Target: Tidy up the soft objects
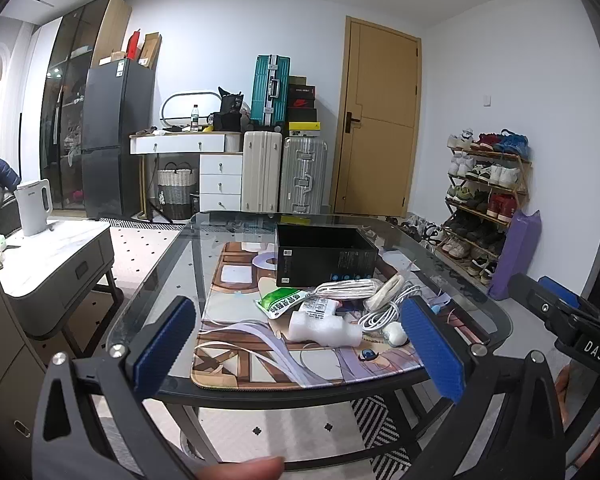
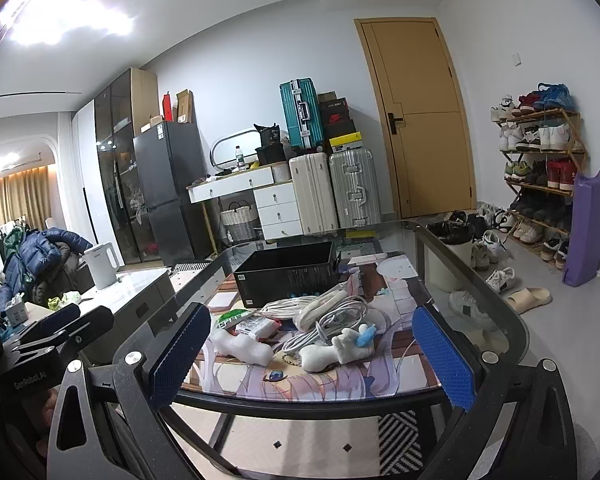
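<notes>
**Operator:** Glass-topped, dark-framed surface (image 1: pixel 152 276) ahead of me, with a printed cartoon mat (image 1: pixel 236 344) over the middle and an ordinary lived-in room behind it.

**Observer:** Where do the soft things sit?

**Operator:** All heaped on the mat, just in front of an open black rectangular box (image 1: pixel 324 256). I can pick out a white foam block (image 1: pixel 320 328), a green-and-white plastic sachet (image 1: pixel 278 300), a small white labelled packet (image 1: pixel 318 306), a loose coil of white cable (image 1: pixel 384 308), a flat bundle of white cord (image 1: pixel 344 290), and a small white plush figure with a blue tuft (image 2: pixel 350 344).

**Observer:** Anything in the box?

**Operator:** From here its inside looks dark and bare, though I can't see the bottom. I'd judge the sorting hasn't begun; every piece is left to move.

**Observer:** And your claws?

**Operator:** My left claw (image 1: pixel 300 354) is spread wide with nothing between its blue pads, hovering short of the near edge. My right claw (image 2: pixel 312 354) is likewise spread and empty, also short of the pile. The foam block lies nearest, so I'd start there.
</notes>
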